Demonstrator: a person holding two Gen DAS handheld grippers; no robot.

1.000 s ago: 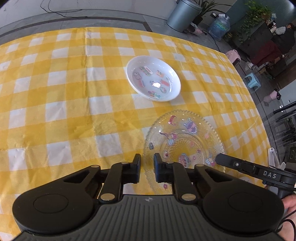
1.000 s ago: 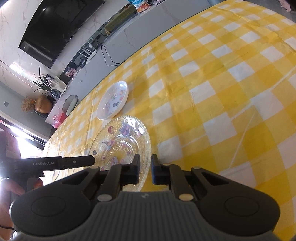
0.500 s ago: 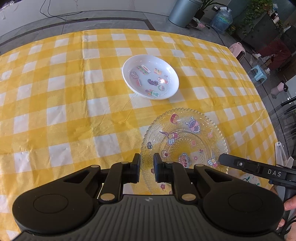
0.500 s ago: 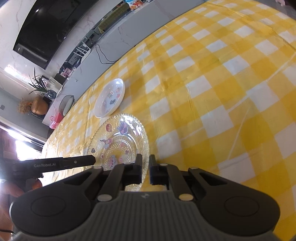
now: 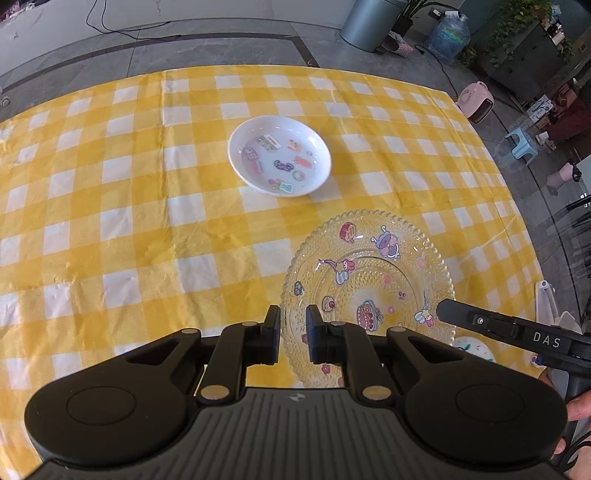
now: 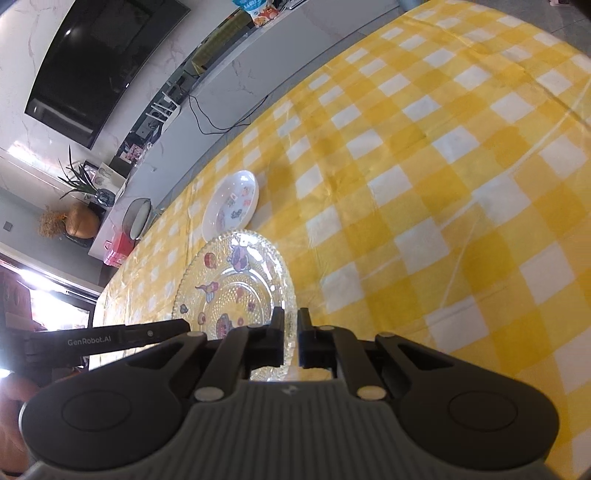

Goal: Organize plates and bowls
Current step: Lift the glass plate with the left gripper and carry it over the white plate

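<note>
A clear glass plate [image 5: 373, 284] with cartoon stickers hangs above the yellow checked tablecloth [image 5: 129, 221]. My right gripper [image 6: 290, 334] is shut on the plate's [image 6: 236, 288] right rim and holds it. My left gripper [image 5: 293, 332] is nearly shut, its fingers astride the plate's left rim. A white bowl [image 5: 279, 159] with stickers sits on the cloth beyond the plate; it also shows in the right wrist view [image 6: 229, 205]. The right gripper's finger [image 5: 491, 325] shows at the plate's right edge in the left wrist view.
A small white dish [image 5: 472, 349] peeks out under the plate's near right edge. The table's far edge [image 5: 295, 68] meets a grey floor with a bin [image 5: 373, 22]. A TV [image 6: 99, 55] and cabinet lie beyond the table's left side.
The right gripper's jaws have narrowed onto the plate rim. The plate and both grippers have risen above the cloth, and more of the table shows.
</note>
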